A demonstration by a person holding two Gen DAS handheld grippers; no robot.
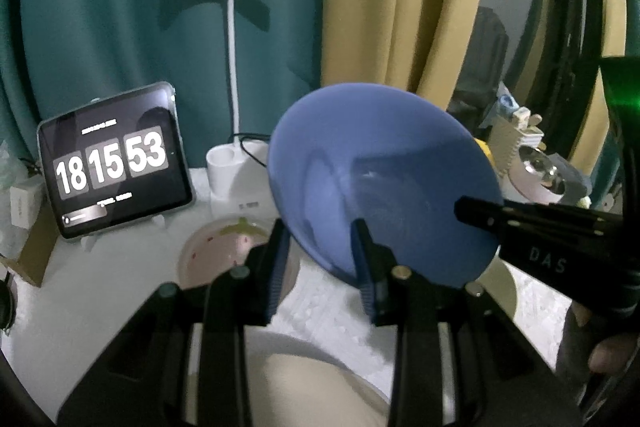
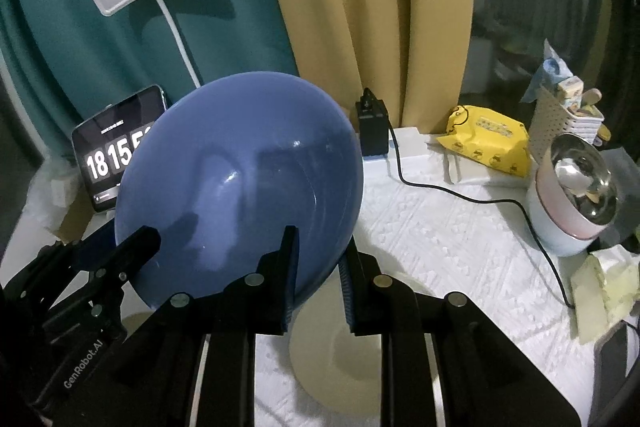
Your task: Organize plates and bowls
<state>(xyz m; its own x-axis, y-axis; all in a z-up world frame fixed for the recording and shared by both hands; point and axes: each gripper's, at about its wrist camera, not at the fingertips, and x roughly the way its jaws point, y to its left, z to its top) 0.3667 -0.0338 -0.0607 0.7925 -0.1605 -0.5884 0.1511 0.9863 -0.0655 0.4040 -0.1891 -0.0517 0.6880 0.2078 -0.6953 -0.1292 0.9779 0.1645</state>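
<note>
Both jaws clamp the tilted blue plate (image 2: 240, 183) above the table (image 2: 440, 239).

Wrist views close on shared blue bowl (image 1: 384, 183)

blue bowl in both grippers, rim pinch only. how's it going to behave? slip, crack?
The blue bowl looks glazed and glossy, so it is probably slippery in thin rim pinches by the left gripper and right gripper. It looks rigid, likely ceramic, so probably breakable if dropped. Held tilted, it may pivot.
</note>
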